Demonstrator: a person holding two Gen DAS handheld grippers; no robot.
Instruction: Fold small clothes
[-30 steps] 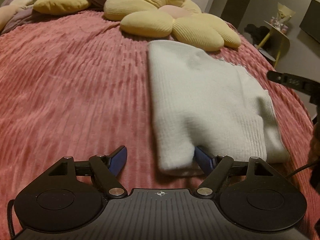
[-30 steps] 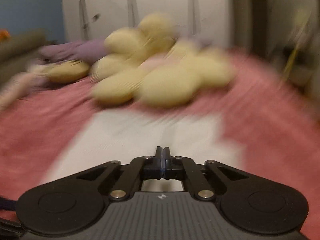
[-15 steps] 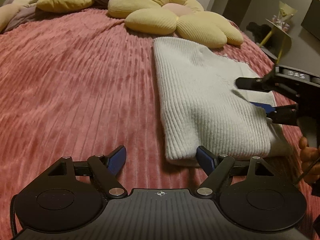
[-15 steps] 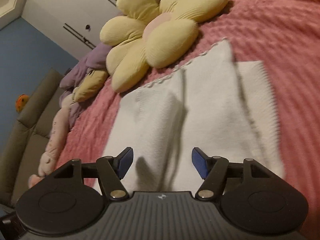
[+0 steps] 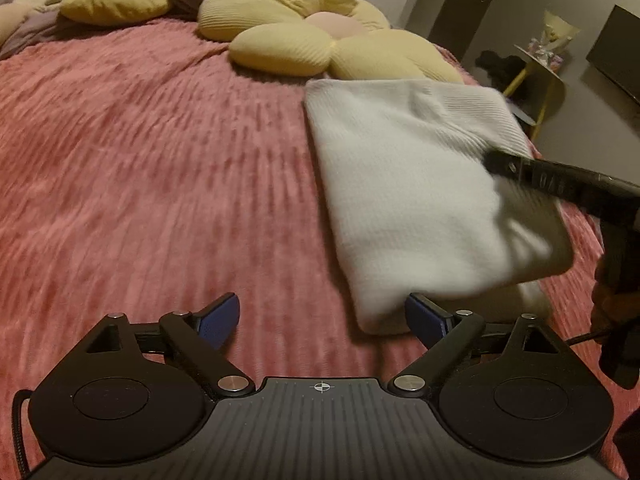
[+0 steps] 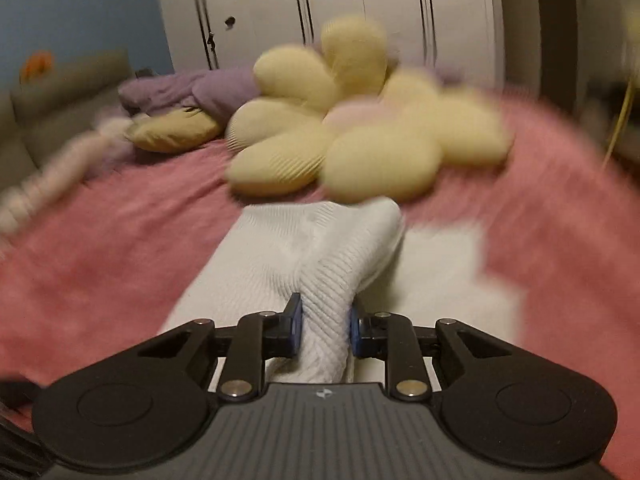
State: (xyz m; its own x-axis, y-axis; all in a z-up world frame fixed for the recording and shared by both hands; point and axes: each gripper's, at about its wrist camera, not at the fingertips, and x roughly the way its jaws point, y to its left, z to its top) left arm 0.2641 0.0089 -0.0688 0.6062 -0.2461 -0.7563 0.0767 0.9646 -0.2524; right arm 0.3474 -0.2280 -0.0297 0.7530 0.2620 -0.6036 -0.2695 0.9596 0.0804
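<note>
Cloth point(image 6: 324, 320) bunched between clamped right fingers point(image 6: 294, 326); left fingers point(image 5: 220, 318) apart beside it.

The right tongs point(image 6: 323, 330), just closing, pinch a bunched fold of white knit garment point(image 6: 340, 276).

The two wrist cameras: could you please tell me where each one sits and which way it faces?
Left wrist: on the left gripper, looking down across the pink bedspread at the white knit garment; its open fingers, the right gripper and a hand show.
Right wrist: on the right gripper, facing the flower cushion and wardrobe; its fingers pinch the garment.
Shared: garment, cushion, bedspread.
</note>
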